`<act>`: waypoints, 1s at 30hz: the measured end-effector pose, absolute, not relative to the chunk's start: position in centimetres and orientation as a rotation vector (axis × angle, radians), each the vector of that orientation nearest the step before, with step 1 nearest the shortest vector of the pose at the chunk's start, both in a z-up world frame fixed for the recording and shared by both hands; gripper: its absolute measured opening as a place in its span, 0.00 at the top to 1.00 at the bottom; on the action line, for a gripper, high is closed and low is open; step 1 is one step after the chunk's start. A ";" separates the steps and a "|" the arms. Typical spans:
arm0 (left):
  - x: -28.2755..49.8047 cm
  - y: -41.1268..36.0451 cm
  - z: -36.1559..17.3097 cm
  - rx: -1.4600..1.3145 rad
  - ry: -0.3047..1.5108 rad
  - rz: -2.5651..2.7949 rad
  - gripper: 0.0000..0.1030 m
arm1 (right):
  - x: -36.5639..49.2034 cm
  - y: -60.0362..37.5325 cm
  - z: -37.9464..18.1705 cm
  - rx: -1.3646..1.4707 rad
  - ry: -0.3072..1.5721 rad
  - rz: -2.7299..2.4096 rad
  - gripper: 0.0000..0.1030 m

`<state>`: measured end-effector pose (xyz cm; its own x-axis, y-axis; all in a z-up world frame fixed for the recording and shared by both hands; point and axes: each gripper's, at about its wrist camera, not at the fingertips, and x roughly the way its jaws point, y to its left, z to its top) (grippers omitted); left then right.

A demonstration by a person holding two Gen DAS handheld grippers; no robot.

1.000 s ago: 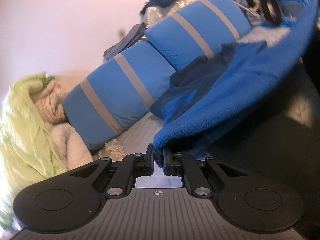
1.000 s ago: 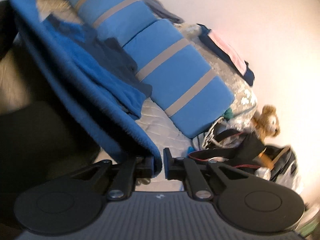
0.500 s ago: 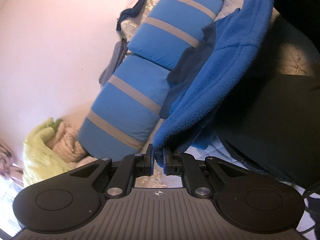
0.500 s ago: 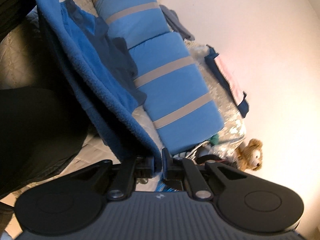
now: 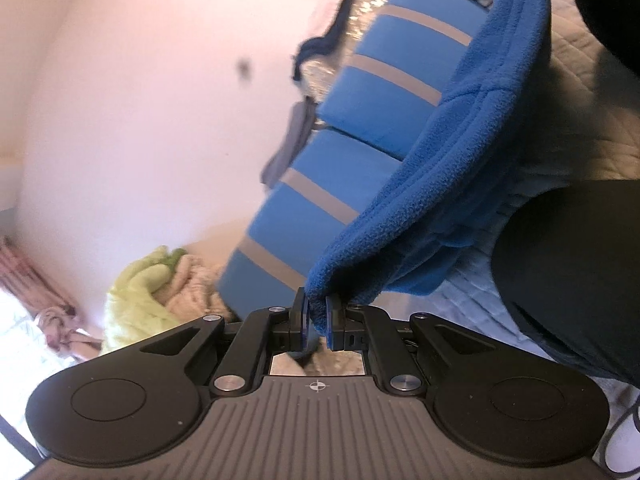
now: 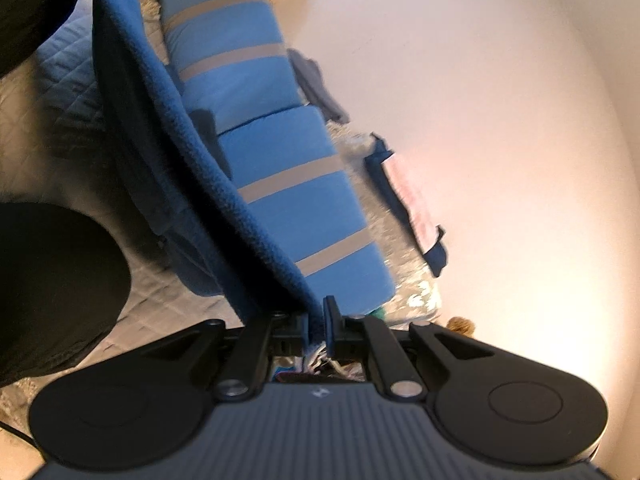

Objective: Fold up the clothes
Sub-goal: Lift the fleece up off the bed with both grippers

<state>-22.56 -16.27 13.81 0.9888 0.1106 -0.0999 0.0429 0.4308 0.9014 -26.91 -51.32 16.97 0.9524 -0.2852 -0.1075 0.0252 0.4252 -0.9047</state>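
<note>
Each tool is clamped on a corner of the blue fleece (image 5: 472,152): the left tool (image 5: 316,322) on one, the right tool (image 6: 318,326) on the other. The fleece hangs between them above the bed (image 5: 592,92), before striped pillows (image 6: 256,160). To fold well, I judge both corners should stay level and taut, then be lowered together so the edges meet.

I see the fleece garment (image 5: 472,152) hanging before two pillows (image 5: 384,112) lined end to end along the wall (image 5: 140,100); bedding (image 5: 136,292) piled beyond their far end; quilt (image 5: 592,92) beneath.
</note>
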 end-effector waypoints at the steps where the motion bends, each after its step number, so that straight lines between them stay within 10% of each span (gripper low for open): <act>1: -23.0 -16.3 14.0 1.130 0.143 0.050 0.91 | -27.2 -51.3 17.2 -1.121 0.250 -0.201 0.78; 30: -15.9 -14.9 18.4 1.126 0.269 -0.217 0.91 | -20.2 -54.2 21.6 -1.138 0.463 0.103 0.78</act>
<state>-15.90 -14.89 18.40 0.9468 -0.0351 -0.3199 0.3050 0.4152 0.8571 -20.17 -54.16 21.55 0.9009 -0.1528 -0.4063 -0.3110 0.4257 -0.8497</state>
